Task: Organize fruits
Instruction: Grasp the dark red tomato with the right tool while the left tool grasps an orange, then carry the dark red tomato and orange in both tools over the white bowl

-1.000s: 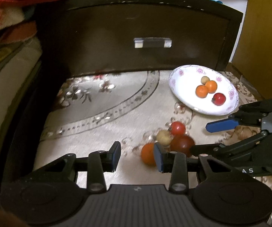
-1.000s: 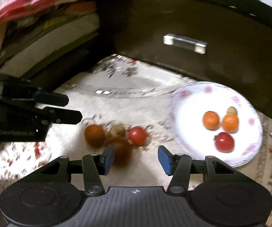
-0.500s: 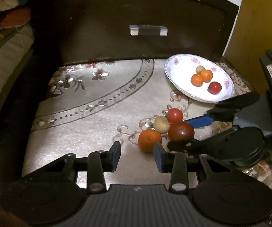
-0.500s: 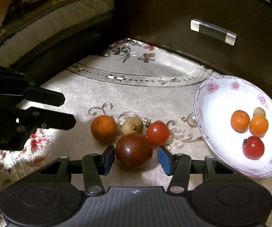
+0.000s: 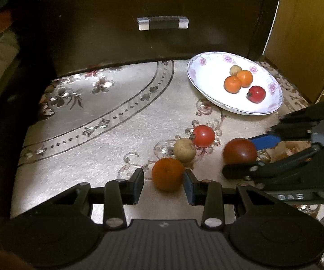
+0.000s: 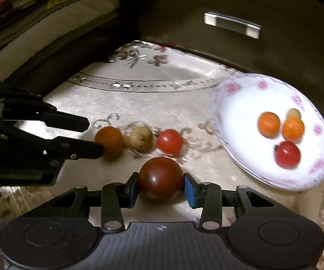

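A white floral plate (image 5: 209,72) (image 6: 236,121) at the right holds two oranges, a small beige fruit and a red tomato (image 5: 256,93). On the cloth lie an orange (image 5: 168,174) (image 6: 109,141), a beige fruit (image 5: 184,150) (image 6: 140,138) and a red tomato (image 5: 203,136) (image 6: 169,141). My right gripper (image 6: 161,187) is shut on a dark red tomato (image 6: 160,178) (image 5: 240,151). My left gripper (image 5: 163,185) is open, its fingers on either side of the orange, apart from it.
A dark drawer front with a metal handle (image 5: 163,23) stands behind the cloth. A yellow wooden panel (image 5: 306,33) rises at the right. Bedding (image 6: 27,11) lies to the left.
My right gripper has closed on the dark red tomato and moved it right, away from the other fruits. My left gripper has moved forward around the orange.
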`<state>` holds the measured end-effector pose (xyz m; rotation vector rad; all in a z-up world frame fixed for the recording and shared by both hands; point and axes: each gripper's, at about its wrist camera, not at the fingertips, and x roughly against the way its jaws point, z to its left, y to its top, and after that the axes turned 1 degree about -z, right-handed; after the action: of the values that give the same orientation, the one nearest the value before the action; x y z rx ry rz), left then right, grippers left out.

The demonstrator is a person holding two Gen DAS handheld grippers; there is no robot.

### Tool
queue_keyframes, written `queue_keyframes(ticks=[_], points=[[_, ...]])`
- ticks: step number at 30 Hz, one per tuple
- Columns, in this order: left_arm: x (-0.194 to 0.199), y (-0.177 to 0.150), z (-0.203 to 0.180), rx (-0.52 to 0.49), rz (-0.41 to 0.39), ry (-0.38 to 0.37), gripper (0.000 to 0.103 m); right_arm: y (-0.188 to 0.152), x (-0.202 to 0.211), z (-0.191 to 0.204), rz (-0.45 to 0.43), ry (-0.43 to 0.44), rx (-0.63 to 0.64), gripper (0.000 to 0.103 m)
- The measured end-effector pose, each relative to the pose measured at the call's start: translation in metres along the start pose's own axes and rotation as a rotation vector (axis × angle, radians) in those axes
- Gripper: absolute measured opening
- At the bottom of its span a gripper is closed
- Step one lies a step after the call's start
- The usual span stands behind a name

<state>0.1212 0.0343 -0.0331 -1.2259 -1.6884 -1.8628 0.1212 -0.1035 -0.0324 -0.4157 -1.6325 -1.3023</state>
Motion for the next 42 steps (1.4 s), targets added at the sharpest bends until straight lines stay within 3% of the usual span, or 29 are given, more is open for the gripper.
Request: queue_keyframes(ticks=[13, 25, 42], points=[[-0.019, 0.003, -0.009, -0.013, 0.03, 0.03, 0.041, -0.006, 0.008, -0.02, 0.004, -0.023, -0.052, 0.037], [0.012, -0.008, -0.029, -0.021, 0.009, -0.014, 0.04, -0.009, 0.029, -0.014, -0.018, -0.065, -0.052, 0.037], [0.043, 0.013, -0.081, -0.081, -0.066, -0.064, 0.04, -0.035, 0.095, -0.02, -0.088, -0.171, -0.173, 0.037]])
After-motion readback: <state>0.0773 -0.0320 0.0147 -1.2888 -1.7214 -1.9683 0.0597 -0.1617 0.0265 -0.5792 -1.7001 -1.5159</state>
